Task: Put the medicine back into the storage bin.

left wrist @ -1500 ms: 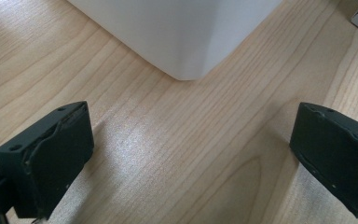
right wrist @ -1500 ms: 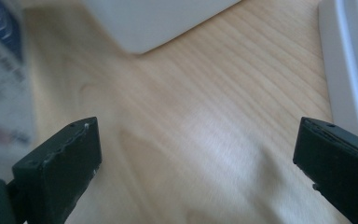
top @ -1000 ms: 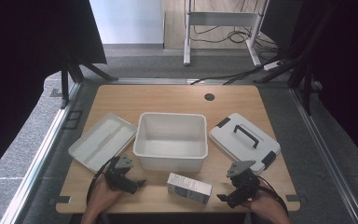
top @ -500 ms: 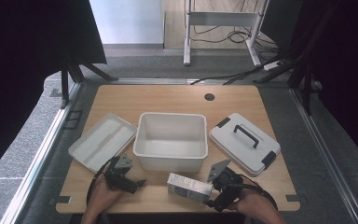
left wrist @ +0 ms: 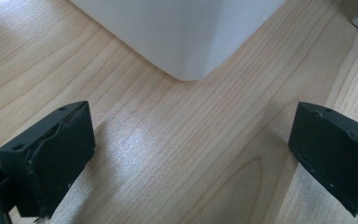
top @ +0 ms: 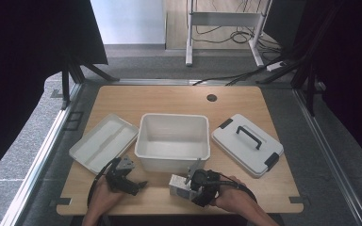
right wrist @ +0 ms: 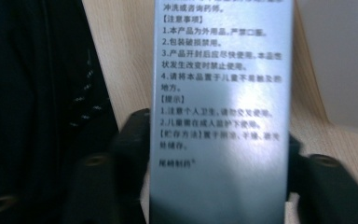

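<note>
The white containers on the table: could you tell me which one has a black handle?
The lid right of the open bin; the tray on the left has none.

A light wooden surface (top: 179, 101) with a round cable hole (top: 211, 98) near its far edge is set on grey carpeted floor (top: 23, 174). Black curtains (top: 23, 52) are hung at the left and right sides. Beyond the surface, a white metal frame (top: 226, 21) stands on the floor, with dark cables (top: 235, 37) trailed beneath it. A pale wall panel (top: 127, 21) is lit evenly at the back.
</note>
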### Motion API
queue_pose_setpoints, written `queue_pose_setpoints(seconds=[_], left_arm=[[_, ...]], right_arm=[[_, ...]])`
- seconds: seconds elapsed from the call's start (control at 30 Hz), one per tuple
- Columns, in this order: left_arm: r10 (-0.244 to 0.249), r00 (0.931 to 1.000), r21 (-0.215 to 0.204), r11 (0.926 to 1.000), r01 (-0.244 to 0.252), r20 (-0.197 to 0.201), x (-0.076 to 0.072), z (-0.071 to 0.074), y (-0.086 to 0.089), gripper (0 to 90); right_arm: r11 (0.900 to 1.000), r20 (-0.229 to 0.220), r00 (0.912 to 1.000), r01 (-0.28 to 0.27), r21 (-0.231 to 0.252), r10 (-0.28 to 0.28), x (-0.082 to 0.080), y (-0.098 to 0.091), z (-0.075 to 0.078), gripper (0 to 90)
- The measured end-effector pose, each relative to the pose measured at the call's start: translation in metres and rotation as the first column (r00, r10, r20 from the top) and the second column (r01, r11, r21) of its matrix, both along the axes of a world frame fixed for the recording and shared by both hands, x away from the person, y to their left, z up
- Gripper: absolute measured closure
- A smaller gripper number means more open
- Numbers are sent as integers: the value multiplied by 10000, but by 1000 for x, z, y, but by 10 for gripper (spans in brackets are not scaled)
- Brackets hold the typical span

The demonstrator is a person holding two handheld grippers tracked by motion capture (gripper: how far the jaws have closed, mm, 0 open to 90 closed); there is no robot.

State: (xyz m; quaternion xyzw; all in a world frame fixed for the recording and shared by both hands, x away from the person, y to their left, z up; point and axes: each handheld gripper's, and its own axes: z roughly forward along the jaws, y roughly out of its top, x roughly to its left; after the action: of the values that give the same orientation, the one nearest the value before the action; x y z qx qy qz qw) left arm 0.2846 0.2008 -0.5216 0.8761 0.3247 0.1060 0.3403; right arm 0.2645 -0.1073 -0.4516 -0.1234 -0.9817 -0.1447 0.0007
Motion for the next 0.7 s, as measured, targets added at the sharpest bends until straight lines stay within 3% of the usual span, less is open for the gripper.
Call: queue_pose_setpoints(seconds=[0.07,0.3,0.7], left_arm=[[6,10000,0,10000,-6,0,0,0,0,3],[14,10000,-7,10000,-14,3,0,0,0,4],[31,10000,-18,10000,-31,6,0,0,0,6]], right_arm=[[9998,193,9998,-10,-202,14,0,2,1,536],[9997,114,9997,-194,-117,196,-2,4,10,553],[9991,24,9994,-355,218,354,-2,2,57,557]])
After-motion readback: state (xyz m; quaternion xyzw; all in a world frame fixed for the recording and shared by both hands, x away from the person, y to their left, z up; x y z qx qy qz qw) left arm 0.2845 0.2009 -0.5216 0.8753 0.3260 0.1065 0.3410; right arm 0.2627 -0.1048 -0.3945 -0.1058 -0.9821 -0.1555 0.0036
